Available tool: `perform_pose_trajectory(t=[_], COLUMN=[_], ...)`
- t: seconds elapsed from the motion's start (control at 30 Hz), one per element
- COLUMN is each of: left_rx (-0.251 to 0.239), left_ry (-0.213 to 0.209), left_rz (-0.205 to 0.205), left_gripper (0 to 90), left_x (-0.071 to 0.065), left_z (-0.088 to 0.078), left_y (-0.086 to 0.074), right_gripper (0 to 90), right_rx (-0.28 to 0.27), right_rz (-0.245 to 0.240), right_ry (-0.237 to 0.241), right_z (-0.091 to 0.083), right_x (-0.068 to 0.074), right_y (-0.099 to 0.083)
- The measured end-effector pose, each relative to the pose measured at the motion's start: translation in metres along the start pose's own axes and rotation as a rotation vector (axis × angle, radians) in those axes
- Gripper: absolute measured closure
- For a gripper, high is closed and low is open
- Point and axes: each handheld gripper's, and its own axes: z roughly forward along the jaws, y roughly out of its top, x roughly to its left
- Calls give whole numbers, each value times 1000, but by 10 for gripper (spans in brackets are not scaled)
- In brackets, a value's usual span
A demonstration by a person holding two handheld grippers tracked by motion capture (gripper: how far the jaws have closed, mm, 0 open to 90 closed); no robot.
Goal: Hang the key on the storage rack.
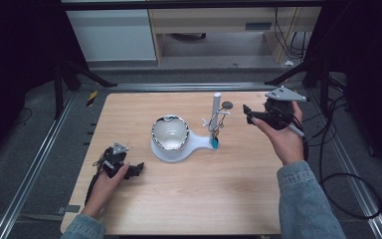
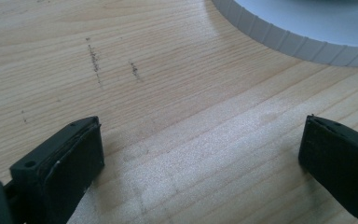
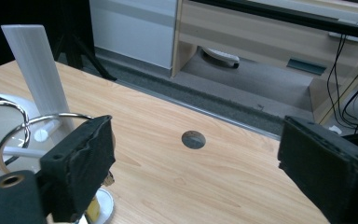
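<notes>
High view first, nearest the person: the left hand (image 1: 110, 175), its forearm coming in from the bottom edge in a denim cuff, holds the left gripper (image 1: 122, 166) low over the wooden table (image 1: 189, 199), apparently resting on it, pointing right toward the white stand. Seen from the left gripper view, its jaws are spread wide with bare wood between them and nothing held; the ribbed rim of the white base (image 2: 279, 37) curves across the upper right. The right hand (image 1: 283, 137), denim sleeve angling up from the lower right, lifts the right gripper (image 1: 256, 115) above the table near its far right side, jaws aimed left at the post. From the right gripper view those jaws also gape apart, empty. Mid-table sits the white base (image 1: 179, 149) carrying a shiny metal bowl (image 1: 169, 132); I cannot tell whether anything lies inside. Its narrower end bears an upright white post (image 1: 216, 107) with metal key rings (image 3: 37, 128) hung on a peg. Beyond, a small dark round disc (image 3: 193, 139) lies on the wood near the far edge.
</notes>
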Motion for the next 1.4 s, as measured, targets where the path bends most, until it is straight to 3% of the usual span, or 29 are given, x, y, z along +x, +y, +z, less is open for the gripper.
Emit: perform_pose_trajectory(t=[0.37,1.4], left_rx=[0,0], left_ry=[0,0], left_rz=[-1,-2], left_gripper=[0,0], left_x=[0,0], left_z=[0,0], left_y=[0,0], right_gripper=[74,73], right_rx=[0,100], right_rz=[14,35], right_ry=[10,-9], right_z=[-2,1], right_x=[-5,-13], right_y=[-9,-63])
